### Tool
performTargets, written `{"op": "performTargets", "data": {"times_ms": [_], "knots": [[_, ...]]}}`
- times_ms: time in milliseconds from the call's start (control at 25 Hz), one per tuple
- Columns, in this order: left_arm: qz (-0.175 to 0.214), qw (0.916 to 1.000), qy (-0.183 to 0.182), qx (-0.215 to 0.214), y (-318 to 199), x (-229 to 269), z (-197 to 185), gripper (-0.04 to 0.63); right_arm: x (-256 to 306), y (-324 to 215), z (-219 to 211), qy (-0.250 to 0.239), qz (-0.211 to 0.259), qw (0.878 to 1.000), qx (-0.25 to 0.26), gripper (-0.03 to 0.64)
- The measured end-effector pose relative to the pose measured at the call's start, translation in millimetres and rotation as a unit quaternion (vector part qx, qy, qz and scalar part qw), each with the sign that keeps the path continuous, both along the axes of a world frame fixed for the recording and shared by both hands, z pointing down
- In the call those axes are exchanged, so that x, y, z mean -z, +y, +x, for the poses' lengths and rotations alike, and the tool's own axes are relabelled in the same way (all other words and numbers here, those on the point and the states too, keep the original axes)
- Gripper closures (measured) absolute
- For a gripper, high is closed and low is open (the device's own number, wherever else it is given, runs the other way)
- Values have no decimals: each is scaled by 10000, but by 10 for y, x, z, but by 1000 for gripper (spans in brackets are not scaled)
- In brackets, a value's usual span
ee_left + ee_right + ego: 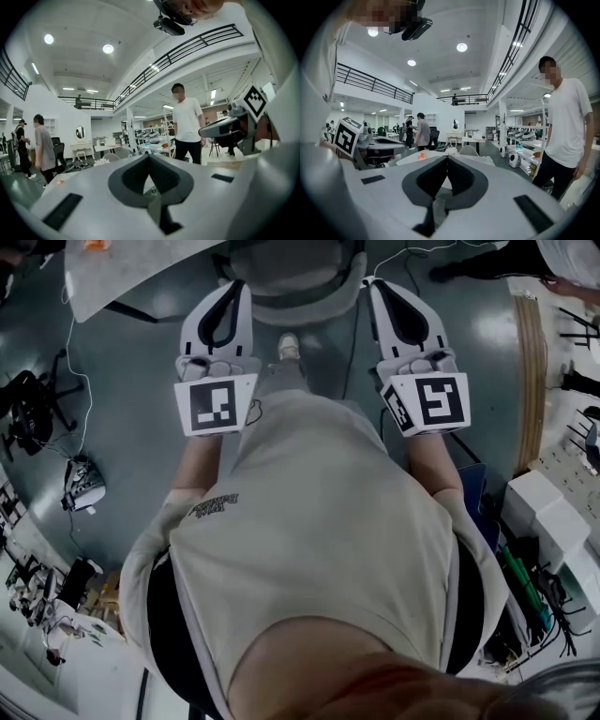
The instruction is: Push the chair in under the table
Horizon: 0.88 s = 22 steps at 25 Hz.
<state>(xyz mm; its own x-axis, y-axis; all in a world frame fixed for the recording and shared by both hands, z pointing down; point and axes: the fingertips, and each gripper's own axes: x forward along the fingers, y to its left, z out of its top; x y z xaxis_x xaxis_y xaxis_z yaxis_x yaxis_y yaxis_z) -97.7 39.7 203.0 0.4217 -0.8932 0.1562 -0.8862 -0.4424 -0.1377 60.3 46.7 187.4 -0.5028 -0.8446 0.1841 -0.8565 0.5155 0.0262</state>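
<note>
At the top of the frame, the left gripper (pixel 234 296) and right gripper (pixel 386 294), jaws closed and empty, are flanking the chair (pixel 295 282).

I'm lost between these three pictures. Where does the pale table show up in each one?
Head view: table in the top left corner.
Left gripper view: table low on the left, only a strip.
Right gripper view: table just left of centre.
Shared landmark: the small orange thing lying on it.

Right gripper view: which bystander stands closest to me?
The person in the white T-shirt at the right edge, looming large; the person in the grey shirt stands far back, left of centre.
</note>
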Motion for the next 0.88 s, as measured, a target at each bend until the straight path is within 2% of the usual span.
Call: {"op": "performTargets", "data": {"times_ms": [360, 880], "knots": [[22, 9999, 68, -83, -616, 43, -244, 586, 83, -596, -172, 176, 61, 9997, -179, 607], [-135, 9997, 168, 126, -938, -6, -280, 586, 40, -1040, -168, 215, -70, 9997, -76, 607]]}}
